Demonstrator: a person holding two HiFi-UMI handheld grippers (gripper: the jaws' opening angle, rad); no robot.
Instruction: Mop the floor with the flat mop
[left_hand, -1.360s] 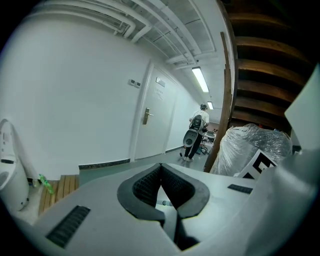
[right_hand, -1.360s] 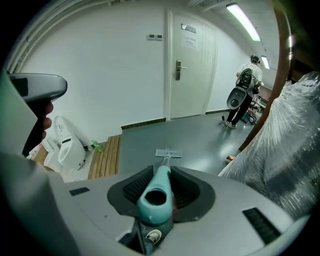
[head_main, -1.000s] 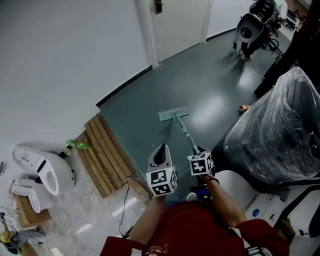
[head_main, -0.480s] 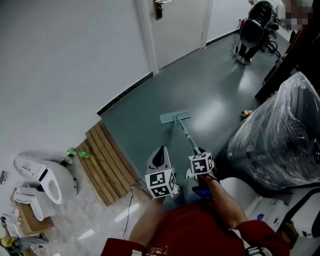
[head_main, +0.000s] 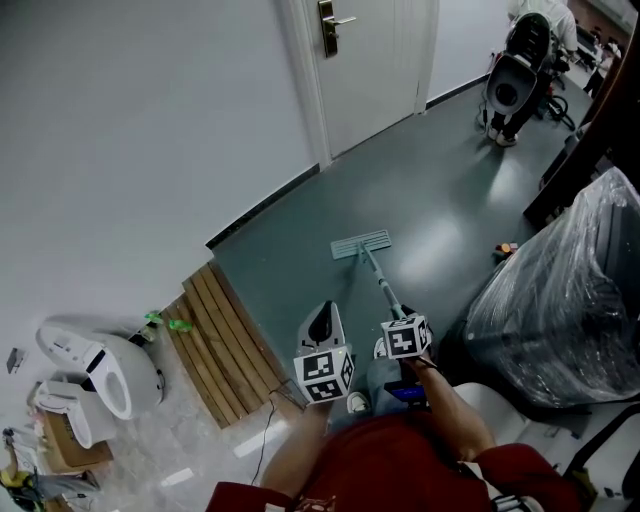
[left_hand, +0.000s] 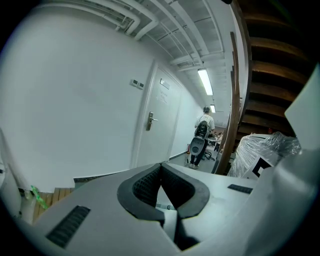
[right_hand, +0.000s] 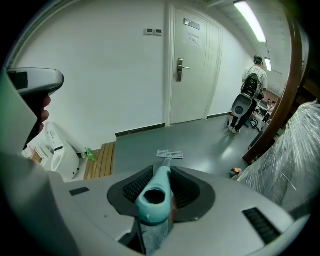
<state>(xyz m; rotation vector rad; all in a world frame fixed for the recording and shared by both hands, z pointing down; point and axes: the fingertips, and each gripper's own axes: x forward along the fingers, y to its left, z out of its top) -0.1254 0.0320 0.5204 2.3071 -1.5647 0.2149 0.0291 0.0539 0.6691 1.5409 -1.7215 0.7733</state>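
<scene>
The flat mop's head (head_main: 361, 244) lies flat on the grey-green floor (head_main: 300, 240), and its thin handle (head_main: 385, 288) runs back to my right gripper (head_main: 396, 322). In the right gripper view that gripper (right_hand: 161, 173) is shut on the teal handle end (right_hand: 152, 197), with the mop head (right_hand: 169, 154) straight ahead. My left gripper (head_main: 322, 314) hangs beside it to the left, apart from the handle. Its dark pads (left_hand: 145, 185) meet at the tips with nothing between them; the gripper (left_hand: 161, 167) points towards the white wall and door.
A wooden slat platform (head_main: 215, 340) lies left of the mop against the wall, with a white appliance (head_main: 95, 365) beyond it. A plastic-wrapped bulk (head_main: 565, 300) stands at the right. The white door (head_main: 370, 60) is ahead. A person with a machine (head_main: 515, 75) stands far down the corridor.
The head view has lifted towards the door, so everything sits lower in frame. The mop head and both grippers keep about the same places relative to each other.
</scene>
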